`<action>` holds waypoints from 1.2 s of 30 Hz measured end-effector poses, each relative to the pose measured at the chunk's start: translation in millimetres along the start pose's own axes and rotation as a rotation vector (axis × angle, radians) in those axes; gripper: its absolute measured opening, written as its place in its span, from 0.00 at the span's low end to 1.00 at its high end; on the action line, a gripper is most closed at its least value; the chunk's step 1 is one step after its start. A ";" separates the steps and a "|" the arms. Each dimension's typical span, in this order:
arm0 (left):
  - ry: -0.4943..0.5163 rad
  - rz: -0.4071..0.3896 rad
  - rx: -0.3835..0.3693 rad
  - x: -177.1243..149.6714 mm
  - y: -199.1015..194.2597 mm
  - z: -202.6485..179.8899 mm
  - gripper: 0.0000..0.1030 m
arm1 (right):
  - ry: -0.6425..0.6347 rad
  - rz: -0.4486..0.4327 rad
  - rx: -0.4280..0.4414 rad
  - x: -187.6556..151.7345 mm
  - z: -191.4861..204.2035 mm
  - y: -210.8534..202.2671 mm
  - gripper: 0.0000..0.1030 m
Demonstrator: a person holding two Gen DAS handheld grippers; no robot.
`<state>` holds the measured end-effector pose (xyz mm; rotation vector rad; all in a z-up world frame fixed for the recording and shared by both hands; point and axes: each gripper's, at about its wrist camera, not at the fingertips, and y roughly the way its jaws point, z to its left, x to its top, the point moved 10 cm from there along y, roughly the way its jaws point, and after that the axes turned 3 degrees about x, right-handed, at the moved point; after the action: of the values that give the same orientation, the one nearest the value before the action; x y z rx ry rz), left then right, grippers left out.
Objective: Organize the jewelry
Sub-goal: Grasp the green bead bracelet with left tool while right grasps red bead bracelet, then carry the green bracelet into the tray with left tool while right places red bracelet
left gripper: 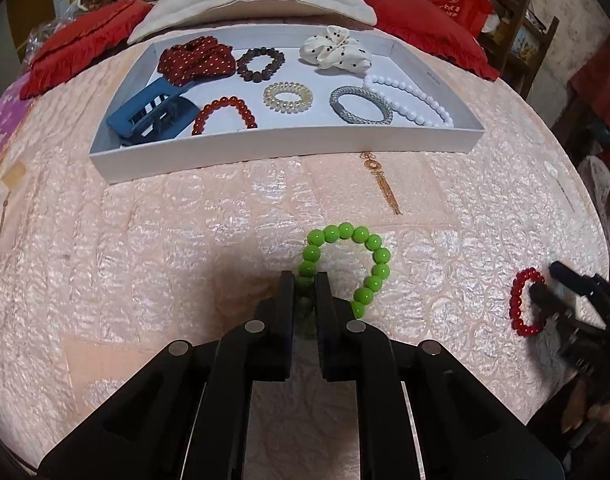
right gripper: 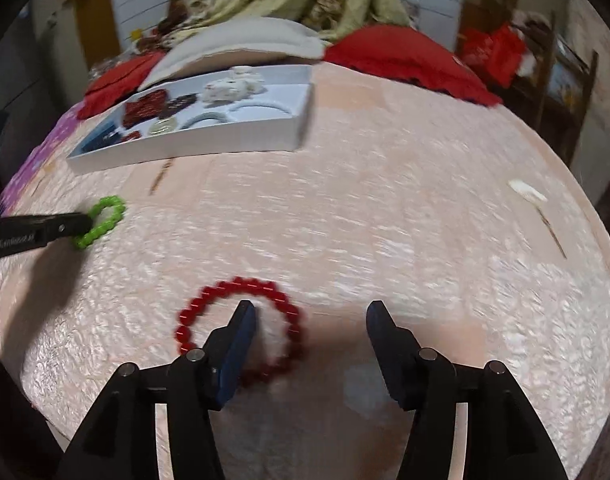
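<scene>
1. Green bracelet (left gripper: pixel 347 264) lies on the pink quilt (left gripper: pixel 185 240), near the tray's front wall and well left of the red bracelet (left gripper: pixel 525 306); part of its loop runs between the fingers of the left gripper (left gripper: pixel 305 284), which are pressed together on its beads.
2. Seen from the right wrist, that gripper (right gripper: pixel 79 226) reaches in from the left edge and meets the green bracelet (right gripper: pixel 101 222) at its near side.
3. Red bracelet (right gripper: pixel 241 328) rests flat on the quilt (right gripper: pixel 385 220); the right gripper (right gripper: pixel 311 310) stands spread wide — its left finger sits inside the loop, its right finger outside, well apart from the beads.
4. White tray (left gripper: pixel 289 148) sits farther back, already holding a dotted red scrunchie (left gripper: pixel 195 60), a dark bead bracelet (left gripper: pixel 261 64), a white dotted scrunchie (left gripper: pixel 337 48), a white bead string (left gripper: pixel 409 98), a grey woven bangle (left gripper: pixel 359 104), a coil hair tie (left gripper: pixel 287 96), an amber-red bracelet (left gripper: pixel 225 114) and a blue clip (left gripper: pixel 153 114).
5. Between the tray and the green bracelet a gold earring (left gripper: pixel 381 176) lies on the quilt — the tray's front wall rises just behind it.
6. Red cushions (left gripper: pixel 425 28) and a pale pillow (left gripper: pixel 257 4) lie beyond the tray.
</scene>
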<state>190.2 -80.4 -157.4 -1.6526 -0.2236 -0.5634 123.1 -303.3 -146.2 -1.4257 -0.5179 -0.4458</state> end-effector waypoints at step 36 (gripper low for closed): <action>0.049 -0.177 -0.043 38.6 -147.3 25.1 0.08 | 0.053 -0.144 0.160 106.7 33.1 -73.9 0.09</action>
<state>162.1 -37.8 -11.8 -1.6687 -0.3260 -0.7465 164.5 -275.8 -21.7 -1.2251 -0.6024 -0.5444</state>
